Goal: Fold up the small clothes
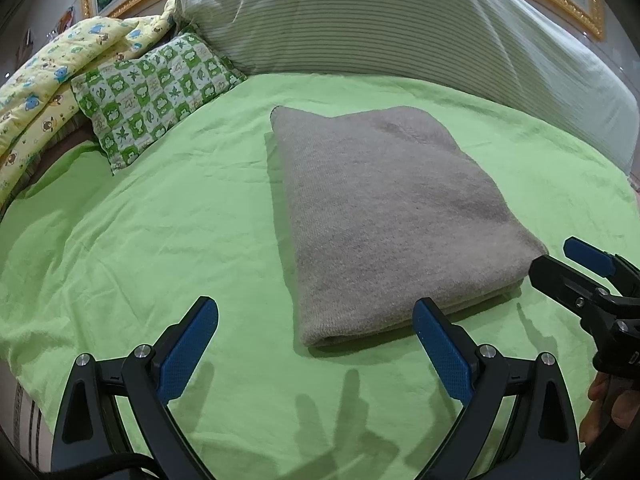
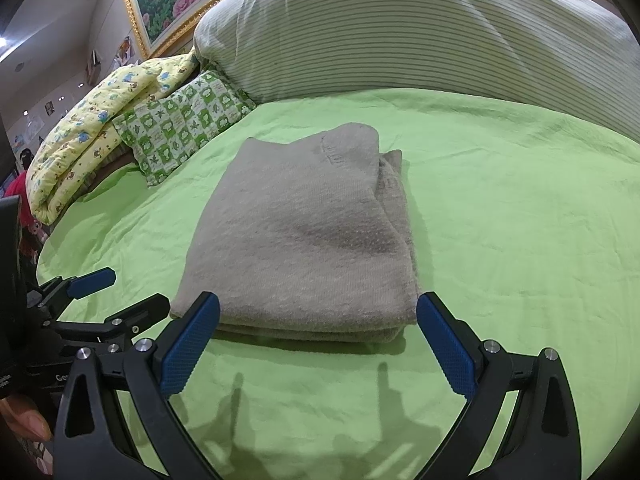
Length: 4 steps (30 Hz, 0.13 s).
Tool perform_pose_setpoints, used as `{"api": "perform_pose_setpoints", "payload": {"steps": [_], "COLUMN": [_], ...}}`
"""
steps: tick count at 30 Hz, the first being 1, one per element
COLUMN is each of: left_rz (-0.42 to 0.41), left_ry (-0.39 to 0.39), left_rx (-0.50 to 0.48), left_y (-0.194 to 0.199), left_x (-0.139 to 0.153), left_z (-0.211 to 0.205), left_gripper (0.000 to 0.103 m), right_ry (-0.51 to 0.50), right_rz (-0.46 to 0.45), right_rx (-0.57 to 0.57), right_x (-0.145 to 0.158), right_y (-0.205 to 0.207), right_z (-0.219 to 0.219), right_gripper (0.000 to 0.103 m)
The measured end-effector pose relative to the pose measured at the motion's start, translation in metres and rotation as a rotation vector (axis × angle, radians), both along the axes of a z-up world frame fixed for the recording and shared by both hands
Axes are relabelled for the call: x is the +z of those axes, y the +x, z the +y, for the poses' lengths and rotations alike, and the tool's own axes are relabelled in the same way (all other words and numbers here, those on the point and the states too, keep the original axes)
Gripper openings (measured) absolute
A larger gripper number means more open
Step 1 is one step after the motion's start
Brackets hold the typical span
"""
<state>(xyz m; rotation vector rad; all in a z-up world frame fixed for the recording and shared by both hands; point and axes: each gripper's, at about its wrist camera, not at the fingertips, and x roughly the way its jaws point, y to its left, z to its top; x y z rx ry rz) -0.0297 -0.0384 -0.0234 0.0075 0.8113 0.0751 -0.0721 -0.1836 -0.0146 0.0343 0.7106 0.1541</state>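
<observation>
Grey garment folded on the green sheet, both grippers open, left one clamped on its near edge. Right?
Not quite. The left gripper holds nothing: the left wrist view shows its fingers spread, short of the garment. The rest stands: garment folded on the green sheet, right gripper open too.

Folded grey-beige knitted garment (image 1: 392,216) of fuzzy matt wool-like cloth, lime-green bed sheet (image 1: 160,240) of soft, creased matt fabric, black matt plastic left gripper (image 1: 316,324) with dimpled blue rubbery pads (image 1: 442,354) and shiny metal pivots
</observation>
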Motion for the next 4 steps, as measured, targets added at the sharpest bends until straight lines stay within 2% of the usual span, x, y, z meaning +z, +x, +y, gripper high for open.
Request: {"api": "perform_pose_setpoints", "payload": {"steps": [4], "left_rz": [0.002], "left_ry": [-0.01], "left_rx": [0.009], "left_y": [0.002], "left_x": [0.0015], "left_z": [0.0027], "left_gripper": [0.098], "right_ry": [-0.003], "right_rz": [-0.001], "right_rx": [0.005], "right_x": [0.0006], "right_y": [0.0024], "right_z": [-0.0013], "right_gripper": [0.099]}}
